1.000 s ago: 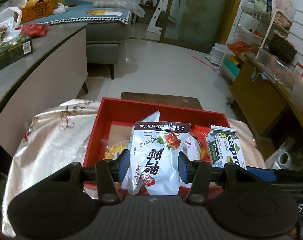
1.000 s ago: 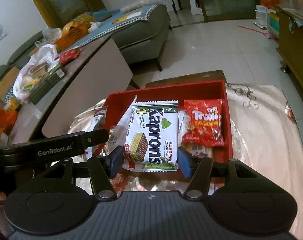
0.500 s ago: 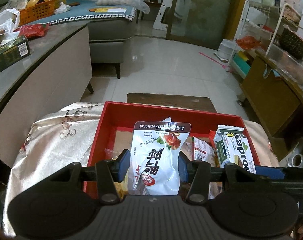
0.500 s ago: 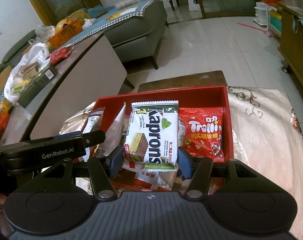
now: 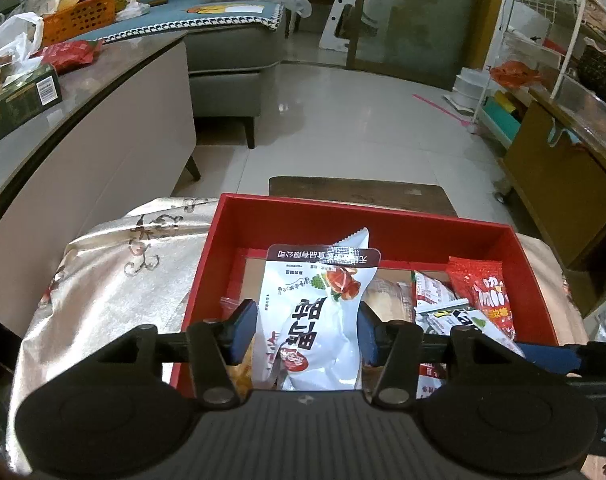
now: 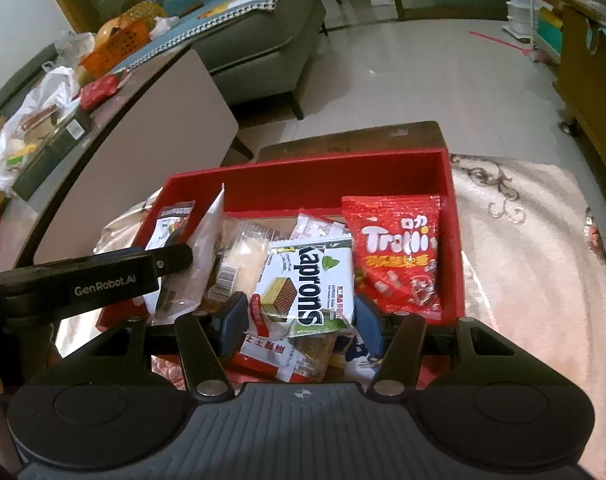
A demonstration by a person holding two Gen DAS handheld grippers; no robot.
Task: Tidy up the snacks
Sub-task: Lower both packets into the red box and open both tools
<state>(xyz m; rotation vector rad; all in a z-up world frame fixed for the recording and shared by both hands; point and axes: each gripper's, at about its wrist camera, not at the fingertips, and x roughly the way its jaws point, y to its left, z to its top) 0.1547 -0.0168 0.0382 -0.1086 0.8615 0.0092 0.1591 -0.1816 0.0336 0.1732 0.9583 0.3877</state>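
Left gripper [image 5: 307,330]: fingers [image 5: 243,330] closed partway, clamped on the low end of a white snack bag [image 5: 315,320] that stands upright over the left half of the red box [image 5: 359,216]. Right gripper [image 6: 301,320]: fingers [image 6: 233,320] likewise pinching the near edge of the wafer pack [image 6: 307,284], which tilts over the middle of the box.

Both packs look ready to be put down in the box. The red gummy bag [image 6: 395,256] already lies flat at the right wall; clear-wrapped buns [image 6: 239,256] and small sachets fill the middle and near side.

Risks, as I read it:
- Both grips are on thin film edges, not the bodies. The bags are puffy and slick, so either could slip out or swing.
- The two grippers sit close, side by side. The left one's arm shows just left of the wafer pack in the right view. Moving both at once could bump them or crush a bag between them.
- The pile in the box is loose and uneven. Anything dropped on it may slide, stand crooked, or ride up the near wall and tip out onto the cloth-covered worktop [image 6: 535,248].
- The box floor stays free only at the far left, so the white bag wants that spot.
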